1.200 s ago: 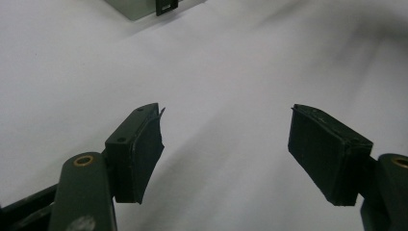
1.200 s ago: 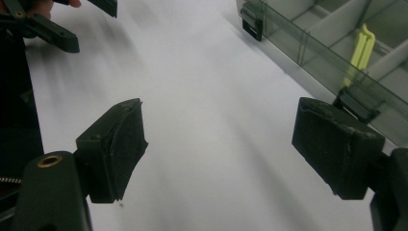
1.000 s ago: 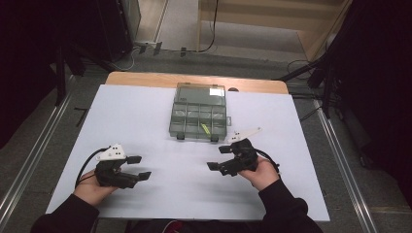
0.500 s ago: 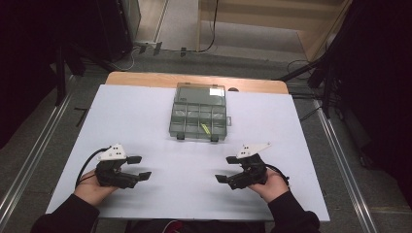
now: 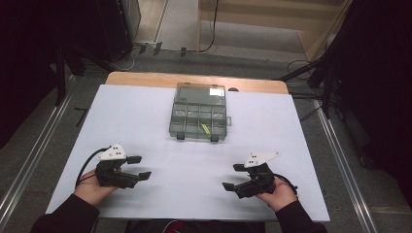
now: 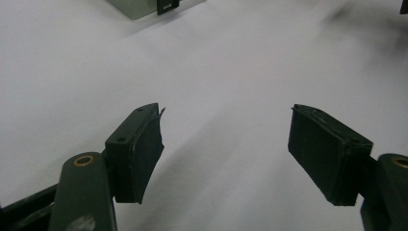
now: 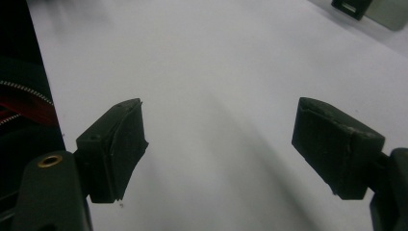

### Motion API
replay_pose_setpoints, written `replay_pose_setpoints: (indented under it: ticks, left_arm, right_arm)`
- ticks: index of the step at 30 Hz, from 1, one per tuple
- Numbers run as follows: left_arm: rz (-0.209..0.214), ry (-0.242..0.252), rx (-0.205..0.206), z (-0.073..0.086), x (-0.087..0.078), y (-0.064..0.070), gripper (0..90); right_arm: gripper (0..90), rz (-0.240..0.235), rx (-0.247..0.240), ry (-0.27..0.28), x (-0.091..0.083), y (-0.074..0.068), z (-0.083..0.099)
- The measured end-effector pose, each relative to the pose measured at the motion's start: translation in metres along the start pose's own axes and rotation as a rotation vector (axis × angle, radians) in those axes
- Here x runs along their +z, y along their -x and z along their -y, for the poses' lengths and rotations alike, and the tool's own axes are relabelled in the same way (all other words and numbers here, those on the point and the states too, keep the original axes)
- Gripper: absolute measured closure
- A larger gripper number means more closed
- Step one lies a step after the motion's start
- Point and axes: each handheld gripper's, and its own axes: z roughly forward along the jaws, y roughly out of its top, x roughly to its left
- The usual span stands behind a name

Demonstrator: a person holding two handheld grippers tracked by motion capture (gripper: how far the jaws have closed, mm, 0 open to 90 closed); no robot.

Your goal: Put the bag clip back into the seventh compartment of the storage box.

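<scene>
Hands come in from the near edge of the table, each in a dark sleeve, each wrapped around the back of a gripper; the left hand (image 5: 90,187) lies low on the white table cover (image 5: 145,121) with the left gripper (image 5: 138,167) pointing across toward the other side, its jaws spread wide with nothing between them; the left gripper view (image 6: 226,139) shows bare white surface in the gap between the two black pads; the right hand (image 5: 279,193) sits at the near right, wrist angled inward, and the right gripper (image 5: 234,177) points back toward the left one, jaws likewise wide apart and holding nothing; the right gripper view (image 7: 219,142) again has plain white cover between the pads, with the table's dark edge beyond the left jaw; the two grippers lie well apart from each other; farther off, ahead of both and between them, a clear compartment box (image 5: 199,116) rests flat on the cover with its lid closed and two dark latches on its near side; a small yellow-green item (image 5: 205,128) lies in one near compartment; a corner of the box with a latch shows at the top of each gripper view (image 6: 144,6).
</scene>
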Motion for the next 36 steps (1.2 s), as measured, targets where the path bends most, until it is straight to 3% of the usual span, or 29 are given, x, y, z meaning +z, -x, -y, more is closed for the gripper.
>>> replay_pose_setpoints:
  ticks: [16,36]
  left_arm:
    - [-0.004,0.007,-0.006,0.000,-0.001,0.000,27.0]
    - [0.000,0.018,-0.013,0.000,-0.002,-0.001,27.0]
  right_arm:
    - [19.6,0.048,0.066,0.001,-0.018,0.011,0.026]
    - [19.6,0.105,0.109,0.003,-0.030,0.029,0.041]
